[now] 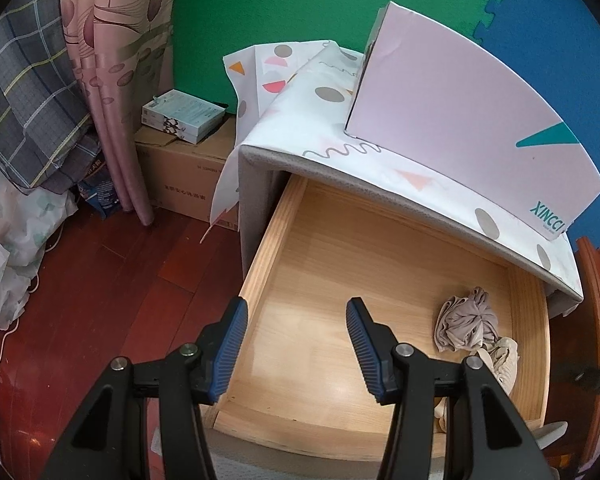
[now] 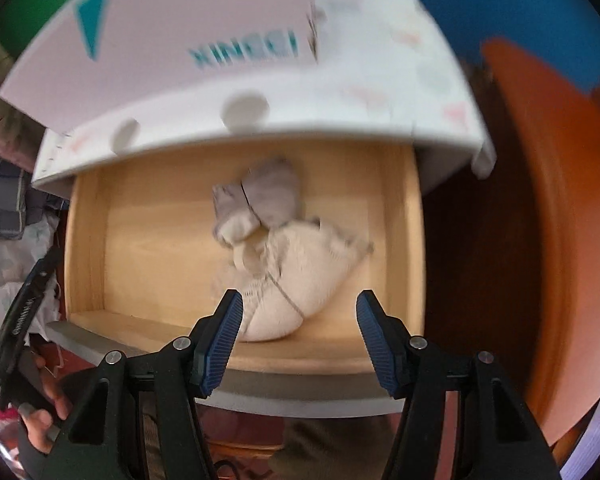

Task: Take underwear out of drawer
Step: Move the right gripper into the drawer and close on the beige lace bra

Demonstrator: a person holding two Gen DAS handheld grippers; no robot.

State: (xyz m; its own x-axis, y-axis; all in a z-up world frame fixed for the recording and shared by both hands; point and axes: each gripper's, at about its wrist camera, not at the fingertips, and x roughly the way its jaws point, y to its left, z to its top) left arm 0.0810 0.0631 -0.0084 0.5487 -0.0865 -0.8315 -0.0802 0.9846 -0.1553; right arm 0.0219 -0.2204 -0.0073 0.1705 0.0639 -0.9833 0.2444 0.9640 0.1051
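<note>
Underwear (image 2: 283, 276) lies inside the open wooden drawer (image 2: 147, 240), just ahead of the right gripper (image 2: 300, 312) and between the lines of its two fingers. This gripper is wide open and holds nothing; its blue pads (image 2: 223, 344) hang above the front edge of the drawer, not touching the cloth. The underwear is two bunched pieces that touch each other: a cream ribbed piece nearer to the gripper and a grey-beige crumpled piece (image 2: 267, 196) farther from it, toward the back of the drawer. The right wrist view is blurred, so fine details of the cloth cannot be told.

The left gripper (image 1: 295, 320) is also open and empty. It is over the left front part of the drawer (image 1: 320, 280), where only bare wood is in front of it. From this gripper the grey-beige crumpled piece (image 1: 466, 322) is ahead and to the right, near the right wall of the drawer, and the cream ribbed piece (image 1: 504, 360) is just beside the right finger.

Beyond both grippers, above the drawer, the cabinet top is covered with a white patterned cloth (image 1: 340, 92), and a pink box (image 1: 460, 120) with teal letters stands on it. To the left of the left gripper is a dark red wooden floor (image 1: 99, 280), with a cardboard carton (image 1: 179, 176) and a pink curtain (image 1: 107, 60) farther away.
</note>
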